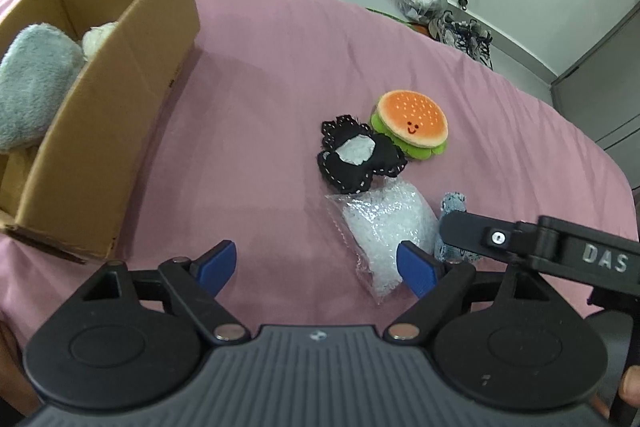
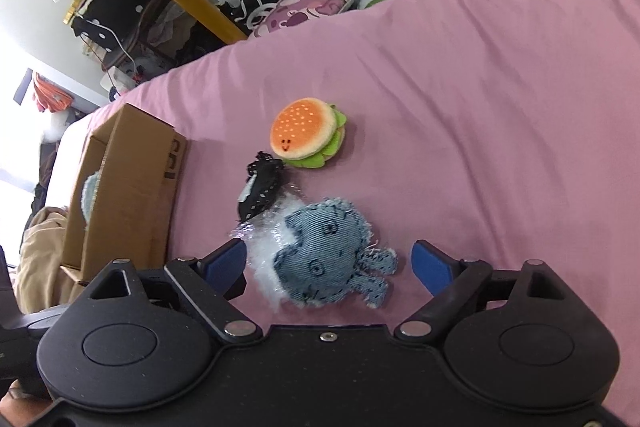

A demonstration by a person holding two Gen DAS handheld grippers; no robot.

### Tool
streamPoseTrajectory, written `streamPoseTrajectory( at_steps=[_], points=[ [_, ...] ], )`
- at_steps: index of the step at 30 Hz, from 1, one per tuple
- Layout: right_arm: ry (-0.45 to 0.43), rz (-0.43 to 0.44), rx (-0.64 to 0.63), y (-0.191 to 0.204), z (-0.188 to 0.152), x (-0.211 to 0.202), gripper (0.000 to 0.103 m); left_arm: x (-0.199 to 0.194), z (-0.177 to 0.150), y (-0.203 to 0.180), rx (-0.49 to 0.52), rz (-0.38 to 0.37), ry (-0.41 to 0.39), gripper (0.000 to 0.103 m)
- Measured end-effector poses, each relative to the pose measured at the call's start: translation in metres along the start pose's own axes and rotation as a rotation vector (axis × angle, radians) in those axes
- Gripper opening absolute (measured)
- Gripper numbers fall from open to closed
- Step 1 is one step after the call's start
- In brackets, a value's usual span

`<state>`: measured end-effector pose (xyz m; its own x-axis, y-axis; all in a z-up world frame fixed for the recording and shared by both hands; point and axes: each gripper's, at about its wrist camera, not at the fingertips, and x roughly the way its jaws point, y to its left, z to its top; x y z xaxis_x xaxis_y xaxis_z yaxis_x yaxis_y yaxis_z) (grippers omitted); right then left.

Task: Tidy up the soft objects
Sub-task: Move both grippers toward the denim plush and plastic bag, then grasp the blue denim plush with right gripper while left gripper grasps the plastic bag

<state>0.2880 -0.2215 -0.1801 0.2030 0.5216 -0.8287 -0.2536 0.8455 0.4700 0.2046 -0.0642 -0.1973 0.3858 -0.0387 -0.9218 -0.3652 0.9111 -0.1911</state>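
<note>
Both grippers hang with jaws spread wide and empty over a wrinkled pink bedsheet point(image 2: 480, 115). The right gripper point(image 2: 328, 263) straddles a frayed denim octopus point(image 2: 328, 251) lying partly on a crinkly bubble-wrap pouch point(image 1: 380, 223). The left gripper point(image 1: 316, 263) is beside that pouch. Beyond the pouch lie a black stitched plush point(image 1: 356, 155) and a burger plush point(image 1: 412, 123); left, a cardboard box point(image 1: 120, 107) holds a fuzzy grey toy point(image 1: 32, 83).

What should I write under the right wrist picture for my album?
Open tongs hover over a denim octopus toy on a pink sheet, hamburger plush beyond.

Bright daylight, soft shadows, fisheye-warped edges, sharp
</note>
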Motion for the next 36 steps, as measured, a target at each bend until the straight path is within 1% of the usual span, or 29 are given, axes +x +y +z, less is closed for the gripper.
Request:
streamPoseTrajectory(
  at_steps=[1, 2, 3, 4, 5, 7, 8, 10, 14, 17, 20, 22, 27, 29, 30, 31, 33, 36],
  points=[
    [0.007, 0.001, 0.002, -0.002, 0.0, 0.002, 0.08, 0.002, 0.0, -0.002, 0.008, 0.001, 0.007, 0.087],
    [0.015, 0.0, 0.005, -0.003, 0.002, 0.004, 0.071, 0.005, 0.0, -0.005, 0.018, 0.001, 0.013, 0.086],
    [0.023, -0.001, 0.01, -0.006, 0.002, 0.006, 0.066, 0.006, 0.0, -0.007, 0.028, -0.001, 0.017, 0.086],
    [0.032, -0.004, 0.02, -0.009, 0.002, 0.007, 0.057, 0.007, -0.001, -0.009, 0.032, -0.007, 0.017, 0.086],
    [0.035, -0.007, 0.027, -0.011, 0.002, 0.008, 0.051, 0.008, 0.0, -0.011, 0.032, -0.014, 0.018, 0.086],
    [0.033, 0.003, 0.039, -0.016, 0.002, 0.007, 0.048, 0.01, 0.0, -0.014, 0.032, -0.027, 0.018, 0.086],
    [0.029, 0.005, 0.044, -0.018, 0.002, 0.006, 0.042, 0.011, 0.001, -0.015, 0.032, -0.034, 0.018, 0.086],
    [0.023, 0.014, 0.055, -0.022, 0.002, 0.004, 0.038, 0.013, 0.001, -0.017, 0.028, -0.047, 0.018, 0.086],
    [0.007, 0.028, 0.076, -0.029, 0.002, -0.001, 0.034, 0.017, 0.002, -0.021, 0.013, -0.072, 0.021, 0.085],
    [-0.005, 0.03, 0.09, -0.033, 0.003, -0.002, 0.032, 0.021, 0.002, -0.023, 0.0, -0.098, 0.021, 0.082],
    [-0.01, 0.029, 0.109, -0.038, 0.005, -0.002, 0.031, 0.026, 0.003, -0.029, -0.01, -0.118, 0.025, 0.077],
    [-0.008, 0.037, 0.121, -0.041, 0.006, -0.001, 0.031, 0.028, 0.004, -0.031, -0.013, -0.138, 0.028, 0.07],
    [-0.015, 0.037, 0.124, -0.043, 0.006, -0.003, 0.03, 0.03, 0.0, -0.033, -0.019, -0.145, 0.018, 0.065],
    [-0.017, 0.035, 0.122, -0.041, 0.005, -0.003, 0.03, 0.031, -0.001, -0.031, -0.042, -0.15, 0.017, 0.056],
    [-0.019, 0.032, 0.118, -0.04, 0.005, -0.004, 0.03, 0.03, -0.001, -0.029, -0.055, -0.145, 0.01, 0.048],
    [-0.021, 0.027, 0.11, -0.039, 0.004, -0.005, 0.03, 0.029, 0.0, -0.027, -0.065, -0.148, 0.005, 0.044],
    [-0.026, 0.024, 0.104, -0.036, 0.003, -0.006, 0.028, 0.027, -0.001, -0.023, -0.081, -0.162, 0.007, 0.038],
    [-0.039, 0.016, 0.101, -0.034, 0.003, -0.011, 0.027, 0.02, -0.002, -0.022, -0.076, -0.148, -0.007, 0.033]
  ],
)
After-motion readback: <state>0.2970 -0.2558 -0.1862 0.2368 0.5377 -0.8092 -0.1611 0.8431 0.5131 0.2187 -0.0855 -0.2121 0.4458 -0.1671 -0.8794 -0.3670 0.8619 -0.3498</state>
